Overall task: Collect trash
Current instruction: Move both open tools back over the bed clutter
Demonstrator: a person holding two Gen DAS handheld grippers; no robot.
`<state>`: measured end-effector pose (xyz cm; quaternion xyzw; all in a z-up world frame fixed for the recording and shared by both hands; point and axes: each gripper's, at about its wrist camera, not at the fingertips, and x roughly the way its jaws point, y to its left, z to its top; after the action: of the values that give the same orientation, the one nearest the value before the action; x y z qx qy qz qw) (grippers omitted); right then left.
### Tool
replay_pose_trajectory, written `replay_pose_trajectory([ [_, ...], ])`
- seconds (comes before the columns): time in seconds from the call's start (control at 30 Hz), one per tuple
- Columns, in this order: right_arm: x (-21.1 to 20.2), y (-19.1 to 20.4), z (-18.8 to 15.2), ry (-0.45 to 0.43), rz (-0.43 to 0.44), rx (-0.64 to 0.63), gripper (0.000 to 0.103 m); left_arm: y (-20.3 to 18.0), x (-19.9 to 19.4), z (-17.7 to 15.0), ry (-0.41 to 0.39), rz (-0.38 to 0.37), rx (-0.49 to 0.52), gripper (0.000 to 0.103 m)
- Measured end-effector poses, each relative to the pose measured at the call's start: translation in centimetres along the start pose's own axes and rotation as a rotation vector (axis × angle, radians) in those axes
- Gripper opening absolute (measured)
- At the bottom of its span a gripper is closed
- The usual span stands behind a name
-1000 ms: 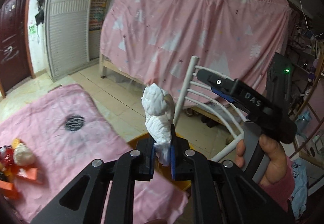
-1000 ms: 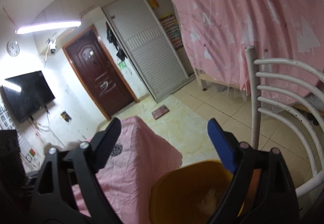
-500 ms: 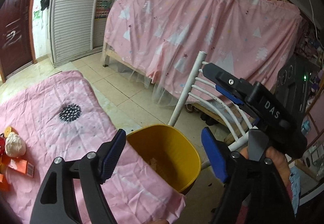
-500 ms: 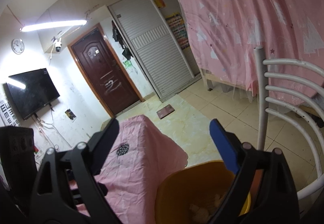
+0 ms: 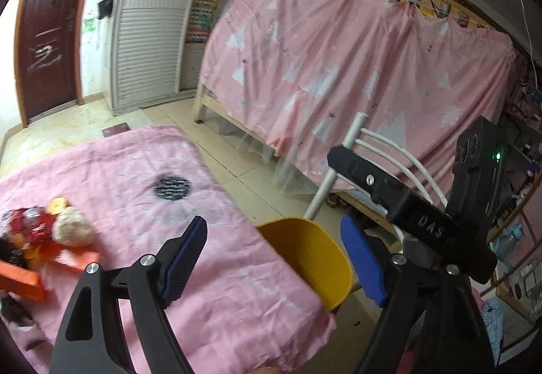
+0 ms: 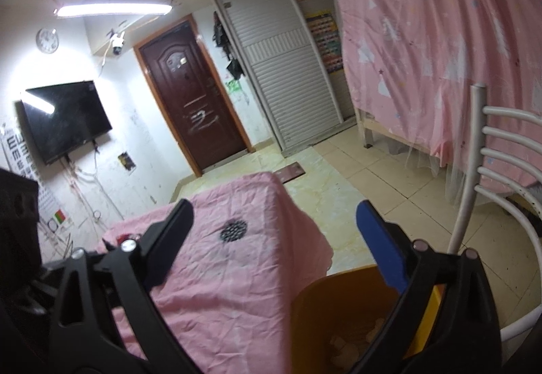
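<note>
Both tools opening, empty, left tool (image 5: 274, 259), right tool (image 6: 274, 235); trash (image 5: 44, 238) at worktop (image 5: 237, 289) left edge looks light, crinkly, so pinch wrappers mid-body.

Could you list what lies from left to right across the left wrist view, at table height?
Orange box → red snack wrapper → crumpled paper ball → dark round print on the pink cloth → yellow bin → white chair → right gripper.

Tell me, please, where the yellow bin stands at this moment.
The yellow bin stands on the floor against the edge of the pink-covered table, in front of the white chair. In the right wrist view it sits at the bottom, right of centre.
</note>
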<state>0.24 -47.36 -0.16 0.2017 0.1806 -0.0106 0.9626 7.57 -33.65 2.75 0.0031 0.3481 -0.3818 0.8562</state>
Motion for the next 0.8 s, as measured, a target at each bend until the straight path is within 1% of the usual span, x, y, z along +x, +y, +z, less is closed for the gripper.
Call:
replay_pose_trajectory([
  [0.1,0.8,1.6,-0.5,0.023,0.023,-0.026,0.095,1.6,-1.6,-0.3,-0.021,0.033,-0.021,0.077],
  [0.23,2.3,4.0,-1.1,0.064,0.055,-0.069,0.095,4.2,-3.8,-0.7,-0.050,0.103,-0.047,0.078],
  [0.47,4.0,7.2,-2.1,0.104,0.114,-0.095,0.095,8.9,-7.8,-1.1,-0.085,0.191,-0.117,0.081],
  [0.67,6.1,9.8,-3.1,0.156,0.153,-0.123,0.095,13.1,-11.6,-2.2,-0.127,0.317,-0.176,0.083],
  [0.8,7.4,11.6,-3.6,0.183,0.177,-0.147,0.095,15.4,-13.7,-2.8,-0.153,0.373,-0.212,0.083],
])
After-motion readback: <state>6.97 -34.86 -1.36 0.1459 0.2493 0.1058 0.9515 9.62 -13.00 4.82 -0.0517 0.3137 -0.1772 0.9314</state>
